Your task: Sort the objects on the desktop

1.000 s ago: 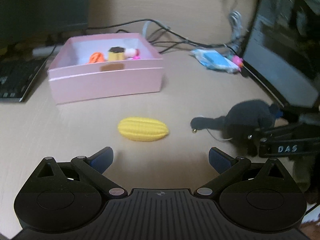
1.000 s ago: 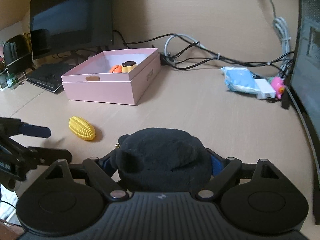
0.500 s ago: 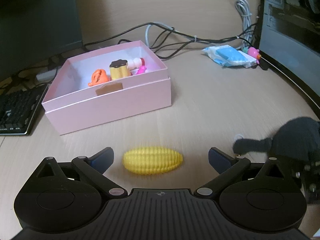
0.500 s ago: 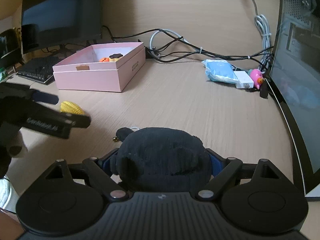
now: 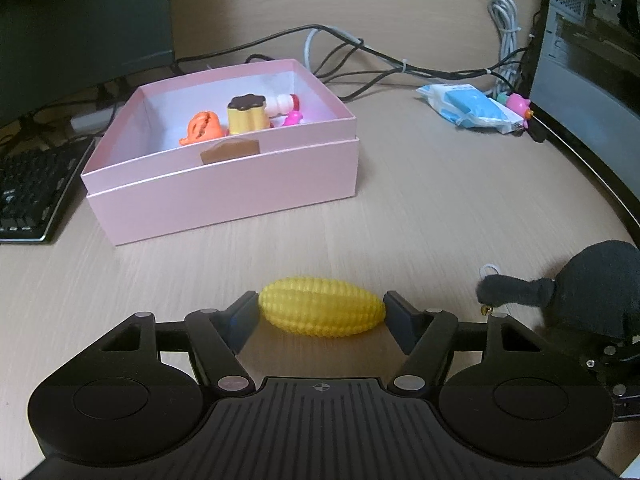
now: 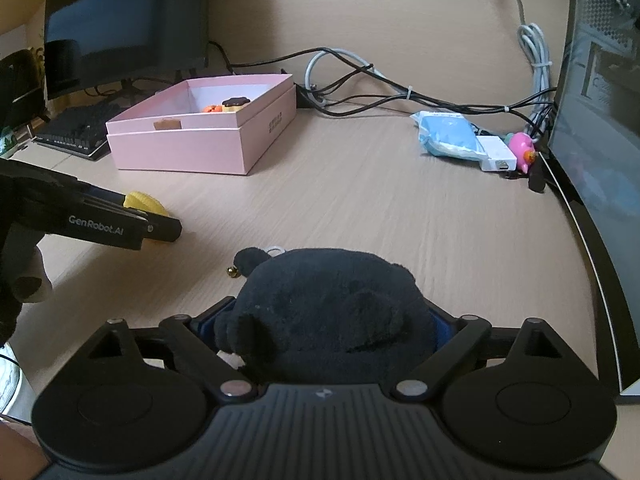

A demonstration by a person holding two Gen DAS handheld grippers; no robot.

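A yellow toy corn cob (image 5: 322, 306) lies on the wooden desk between the fingers of my left gripper (image 5: 322, 312), whose pads touch both its ends. In the right wrist view the corn (image 6: 142, 203) is mostly hidden behind the left gripper (image 6: 160, 228). My right gripper (image 6: 324, 324) is shut on a black plush toy (image 6: 328, 312), which also shows in the left wrist view (image 5: 592, 284). A pink open box (image 5: 224, 184) behind the corn holds several small toys, among them an orange one (image 5: 202, 128) and a pudding (image 5: 246, 114).
A blue packet (image 5: 468, 108), a white adapter (image 6: 496, 154) and a pink toy (image 5: 518, 103) lie at the back right beside a monitor edge (image 6: 592, 120). Cables (image 5: 380, 60) run along the back. A keyboard (image 5: 28, 192) and a dark monitor (image 6: 120, 28) stand at the left.
My left gripper moved forward around the corn and closed from wide open until its pads meet the corn's ends. The right gripper kept hold of the black plush.
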